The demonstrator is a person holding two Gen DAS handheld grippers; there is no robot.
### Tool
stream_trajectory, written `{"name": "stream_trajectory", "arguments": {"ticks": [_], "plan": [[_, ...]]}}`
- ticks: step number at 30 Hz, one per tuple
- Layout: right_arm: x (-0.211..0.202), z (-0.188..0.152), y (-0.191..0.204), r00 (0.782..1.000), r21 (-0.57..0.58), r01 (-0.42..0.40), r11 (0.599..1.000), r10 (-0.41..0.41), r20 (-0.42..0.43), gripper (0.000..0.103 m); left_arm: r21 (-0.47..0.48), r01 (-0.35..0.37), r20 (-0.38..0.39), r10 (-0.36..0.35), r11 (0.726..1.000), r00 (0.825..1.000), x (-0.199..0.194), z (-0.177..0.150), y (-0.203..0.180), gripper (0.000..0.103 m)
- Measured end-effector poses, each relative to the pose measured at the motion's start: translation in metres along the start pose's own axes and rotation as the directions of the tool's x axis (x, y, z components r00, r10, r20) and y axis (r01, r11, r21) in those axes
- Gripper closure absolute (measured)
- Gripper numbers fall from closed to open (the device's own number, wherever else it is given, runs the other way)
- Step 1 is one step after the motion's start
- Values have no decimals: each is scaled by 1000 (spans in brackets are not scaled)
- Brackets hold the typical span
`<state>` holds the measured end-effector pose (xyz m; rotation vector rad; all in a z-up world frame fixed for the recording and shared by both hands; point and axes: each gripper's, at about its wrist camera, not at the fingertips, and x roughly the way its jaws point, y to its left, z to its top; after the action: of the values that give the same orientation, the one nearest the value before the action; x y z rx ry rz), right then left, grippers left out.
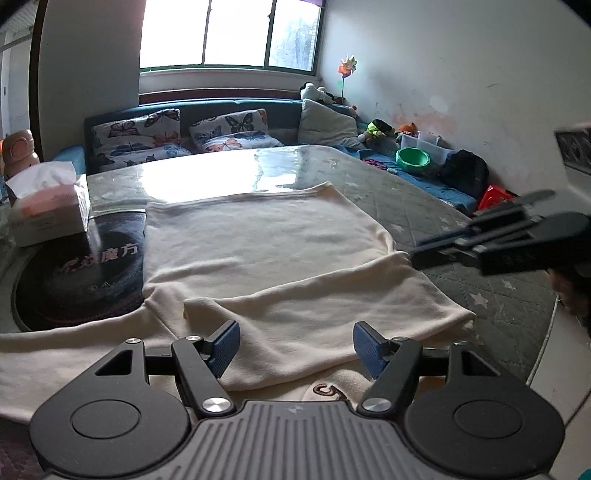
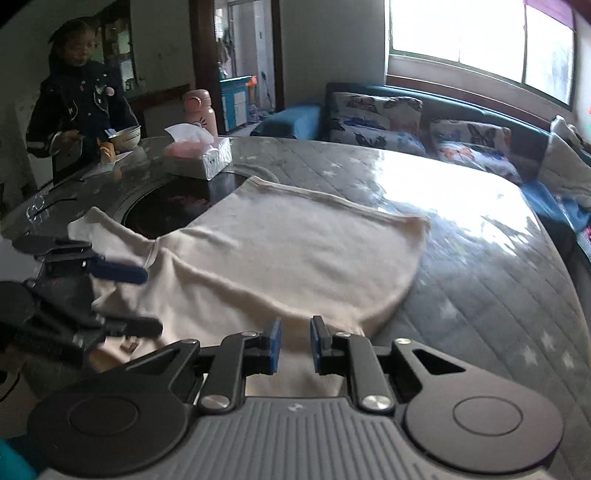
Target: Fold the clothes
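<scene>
A cream garment (image 1: 266,251) lay spread across the near half of the counter (image 1: 461,229), its far hem running roughly parallel to the far edge and one sleeve (image 1: 325,325) folded over the body near the near edge; its left portion draped over a dark round inset (image 1: 81,273) set in the counter's left side; the left claw (image 1: 293,349) hovered low over the folded sleeve with its blue pads (image 1: 223,347) spread wide apart and nothing between them; the right claw (image 2: 295,345) sat over the garment's near right part, its pads standing a narrow gap apart, and cloth showed in that gap, though I could not tell whether the pads pinched it or merely hung above it; in the left wrist view the same claw reached in from the counter's right edge, its tip at the garment's right side, blurred; a tissue box (image 1: 48,210) stood toward the far left corner, just beyond the dark inset, with a pink bottle (image 2: 200,110) behind it; a child in a dark jacket (image 2: 77,99) stood at the counter's far left edge beside a bowl (image 2: 127,134); a sofa with butterfly cushions (image 1: 136,136) ran along beyond the far edge under the window (image 1: 229,33).
</scene>
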<state>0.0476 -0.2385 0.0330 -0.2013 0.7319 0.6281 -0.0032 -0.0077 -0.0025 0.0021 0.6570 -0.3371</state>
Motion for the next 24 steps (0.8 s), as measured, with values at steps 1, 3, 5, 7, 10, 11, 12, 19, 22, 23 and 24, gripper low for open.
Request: {"name": "stream_trajectory", "arguments": {"ticks": [1, 3, 5, 7, 10, 11, 12, 19, 22, 23, 24], "plan": [[7, 3, 0, 1000, -5, -2, 1000, 2, 0, 88, -2, -4, -3, 4, 1000, 1000, 1, 0, 0, 32], [24, 3, -3, 999, 9, 11, 1000, -11, -31, 88, 9, -26, -15, 26, 1000, 1000, 4, -1, 1, 32], [35, -2, -6, 998, 16, 27, 1000, -25, -62, 88, 12, -50, -31, 50, 999, 998, 6, -4, 4, 32], [36, -5, -8, 998, 16, 26, 1000, -25, -61, 88, -2, -53, -41, 53, 999, 998, 5, -6, 11, 33], [34, -4, -8, 998, 11, 26, 1000, -25, -61, 87, -8, -68, -34, 68, 998, 997, 0, -6, 15, 34], [34, -2, -6, 998, 5, 25, 1000, -25, -58, 85, -13, -72, -27, 72, 997, 997, -3, -5, 16, 34], [33, 0, -4, 998, -3, 24, 1000, -25, -55, 81, -18, -76, -20, 76, 997, 997, -5, -5, 17, 34], [36, 3, 9, 997, -59, 41, 997, -44, -65, 74, -73, -142, -55, 138, 987, 989, -7, -15, 35, 38], [35, 8, 20, 998, -90, 21, 996, -26, -58, 74, -93, -161, -50, 157, 983, 986, -18, -17, 44, 39], [36, 11, 25, 998, -104, 4, 995, -10, -58, 75, -99, -168, -49, 164, 981, 985, -21, -18, 46, 39], [37, 14, 31, 998, -119, -13, 993, 6, -59, 75, -106, -174, -49, 170, 979, 984, -23, -18, 49, 39]]}}
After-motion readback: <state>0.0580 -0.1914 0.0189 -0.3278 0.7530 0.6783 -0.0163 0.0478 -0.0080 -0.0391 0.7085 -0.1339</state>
